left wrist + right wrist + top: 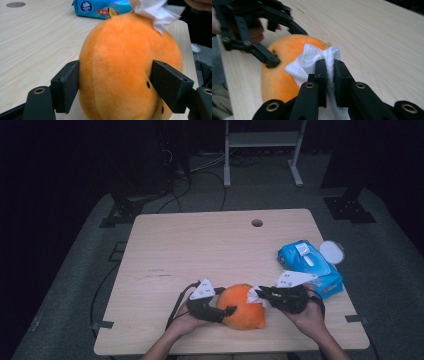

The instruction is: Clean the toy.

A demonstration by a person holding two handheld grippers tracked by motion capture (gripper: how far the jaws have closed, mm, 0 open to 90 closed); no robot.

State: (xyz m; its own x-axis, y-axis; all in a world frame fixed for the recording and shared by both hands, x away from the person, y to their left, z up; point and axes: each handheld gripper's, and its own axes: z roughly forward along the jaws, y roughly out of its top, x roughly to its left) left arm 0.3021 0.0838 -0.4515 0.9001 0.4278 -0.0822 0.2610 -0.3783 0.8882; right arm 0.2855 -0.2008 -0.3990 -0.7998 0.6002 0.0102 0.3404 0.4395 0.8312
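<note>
From the high view, your orange plush pumpkin (243, 306) sits at the near edge of the worktop (200, 250), a bit right of centre, with a blue pack of wipes (311, 268) just beyond it on the right and a white lid (331, 252) past that. Your left tongs (226, 311) come in from the left and clamp the pumpkin's near-left side, while your right tongs (256, 293) hold a white tissue (254, 296) against its top right.

In the left gripper view, the left tongs (115, 82) sit about half open with both pads pressing into the pumpkin (130, 62), so the grip looks solid. Keep it like that, just firm enough that the toy doesn't roll when you rub. The tissue (156, 11) lies up at the top.

In the right gripper view, the right tongs (330, 75) are pinched nearly shut on the tissue (312, 60), which bunches out over the pumpkin (284, 75). The left tongs (265, 43) show behind it. My take: wipe with short strokes, keep the wad flat on the fabric, and don't let the hard tips drag on the plush. If the tissue starts slipping out, re-pinch it lower down.
</note>
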